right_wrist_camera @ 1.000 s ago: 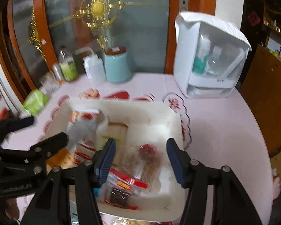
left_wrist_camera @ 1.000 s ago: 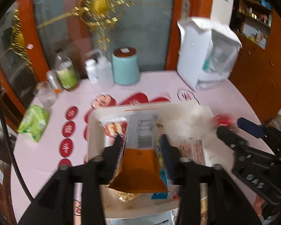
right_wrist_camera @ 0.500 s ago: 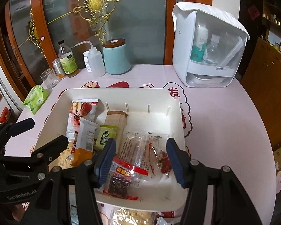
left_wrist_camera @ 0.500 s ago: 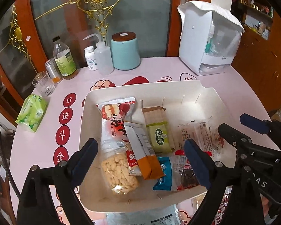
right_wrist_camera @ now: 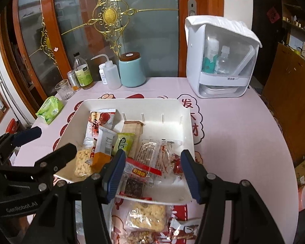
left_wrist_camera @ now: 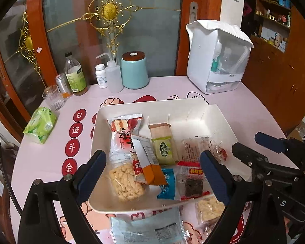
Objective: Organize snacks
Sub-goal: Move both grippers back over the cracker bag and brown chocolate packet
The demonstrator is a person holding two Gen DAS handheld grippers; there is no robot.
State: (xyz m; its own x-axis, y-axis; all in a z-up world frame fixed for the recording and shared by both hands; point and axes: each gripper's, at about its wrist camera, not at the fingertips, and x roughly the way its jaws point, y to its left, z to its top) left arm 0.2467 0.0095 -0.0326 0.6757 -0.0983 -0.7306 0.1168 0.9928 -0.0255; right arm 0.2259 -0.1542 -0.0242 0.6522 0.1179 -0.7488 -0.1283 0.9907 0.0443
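while both grippers hang over the table, here's the layout:
left gripper [left_wrist_camera: 152, 170]: jaws released wide, having just been opening, nothing between them
right gripper [right_wrist_camera: 152, 172]: jaws apart, gripping nothing
white tray [left_wrist_camera: 193, 105]: centre of table, snacks inside
orange-tipped packet [left_wrist_camera: 148, 160]: lying in tray, 7 o'clock part
puffed-rice bar [right_wrist_camera: 146, 215]: outside tray, 6 o'clock

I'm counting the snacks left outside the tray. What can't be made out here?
- Pale blue packet, left wrist view: cut off by the bottom edge.
- Snacks below the puffed-rice bar, right wrist view: cut off by the bottom edge, flanked by the right claw.
- Blue sachet: partly under the orange-tipped packet.
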